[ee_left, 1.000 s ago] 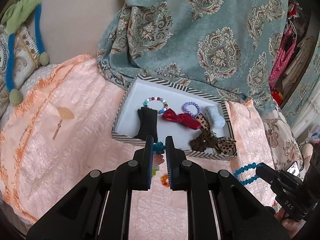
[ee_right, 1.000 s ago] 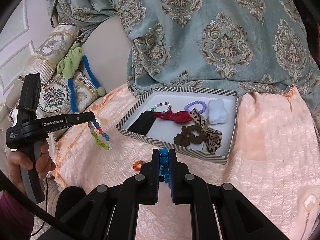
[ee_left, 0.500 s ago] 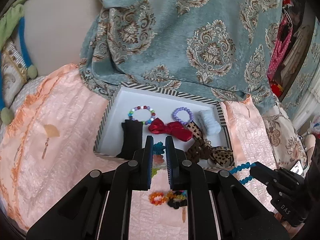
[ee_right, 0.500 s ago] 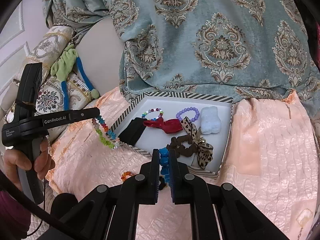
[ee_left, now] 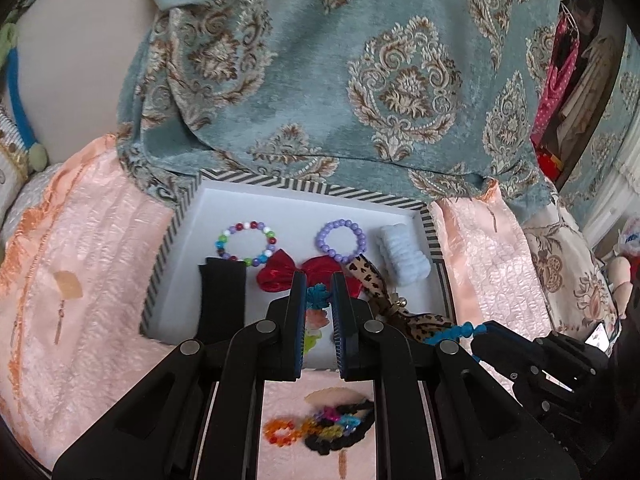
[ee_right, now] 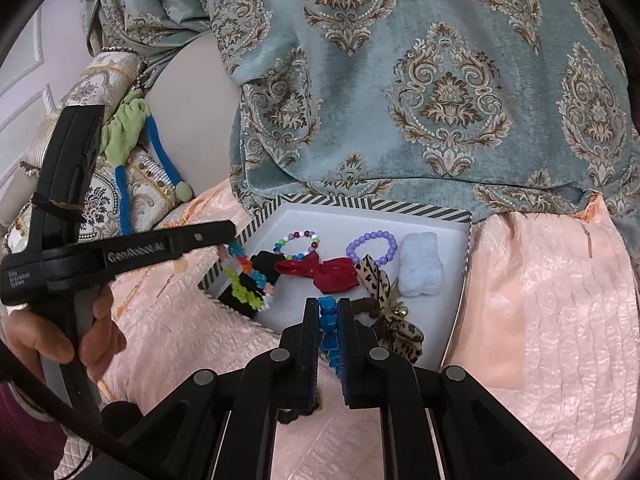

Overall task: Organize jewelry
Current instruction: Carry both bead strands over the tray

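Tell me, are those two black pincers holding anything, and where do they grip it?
Yes. The left gripper pinches a multicoloured bead bracelet by its top, the rest dangling. The right gripper clamps a blue bead bracelet along one side of its loop.

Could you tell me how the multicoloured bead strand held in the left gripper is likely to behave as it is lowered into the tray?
Probably floppy: the multicoloured bead strand hangs limp and kinked below the left gripper. It looks light, since a pinch at one point carries it. On release it would likely collapse into a loose heap over the striped tray edge rather than keep a ring shape.
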Motion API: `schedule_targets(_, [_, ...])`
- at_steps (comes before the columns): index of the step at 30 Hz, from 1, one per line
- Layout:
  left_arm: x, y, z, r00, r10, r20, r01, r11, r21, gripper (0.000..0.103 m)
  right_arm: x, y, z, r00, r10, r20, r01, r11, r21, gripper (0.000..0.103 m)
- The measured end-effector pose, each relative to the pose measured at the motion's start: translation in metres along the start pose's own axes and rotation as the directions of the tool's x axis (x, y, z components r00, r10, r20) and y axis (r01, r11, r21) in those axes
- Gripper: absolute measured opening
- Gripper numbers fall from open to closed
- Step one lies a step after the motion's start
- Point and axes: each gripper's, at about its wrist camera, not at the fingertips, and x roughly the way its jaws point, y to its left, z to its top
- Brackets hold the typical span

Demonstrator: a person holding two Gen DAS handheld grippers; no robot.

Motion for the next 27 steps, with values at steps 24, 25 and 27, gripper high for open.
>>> schedule_targets(24, [0.086,0.048,-0.019,0.993,0.037,-0.116,-0.046,0.996,-0.079,0.011,0.106,0.000,0.060,0.997,0.018,-0.072,-0.019,1.000,-0.023,0.008])
schedule_targets(25, [0.087,0.050,-0.019,0.993,0.030,-0.115,-0.040,0.995,-0.090,0.011,0.115,0.001,0.063,0.997,0.023,-0.080,-0.025,0.999,-0.022,0.008])
schedule_targets(27, [0.087,0.054,-0.020,0.994,0.021,-0.112,-0.033,0.994,-0.106,0.011,0.131,0.003,0.070,0.995,0.029,-0.095,-0.031,0.999,-0.026,0.008])
